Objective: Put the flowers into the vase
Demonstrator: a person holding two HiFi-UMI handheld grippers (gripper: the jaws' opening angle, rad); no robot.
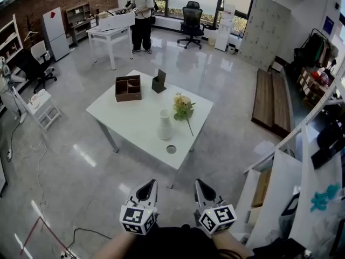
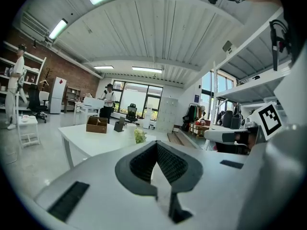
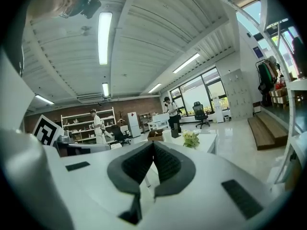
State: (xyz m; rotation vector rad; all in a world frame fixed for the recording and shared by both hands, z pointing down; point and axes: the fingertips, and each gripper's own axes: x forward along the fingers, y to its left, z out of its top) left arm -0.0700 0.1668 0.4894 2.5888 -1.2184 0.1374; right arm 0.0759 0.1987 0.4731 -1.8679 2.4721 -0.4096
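Note:
A white vase (image 1: 165, 125) stands upright on the white table (image 1: 129, 123). A bunch of pale flowers (image 1: 183, 108) with green stems lies on the tabletop just right of it. Both grippers are held low and close to the person's body, well short of the table. The left gripper (image 1: 146, 190) and the right gripper (image 1: 204, 190) are shut with nothing between their jaws. In the left gripper view the flowers (image 2: 139, 136) show far ahead above the closed jaw tips (image 2: 156, 145). The right gripper view has the flowers (image 3: 191, 138) right of its closed tips (image 3: 153, 145).
A brown divided box (image 1: 128, 88) and a dark holder (image 1: 159, 82) sit at the table's far side, and a small round disc (image 1: 171, 149) near its front corner. A person (image 1: 142, 15) stands by a far desk. White shelving (image 1: 280, 188) is close on the right.

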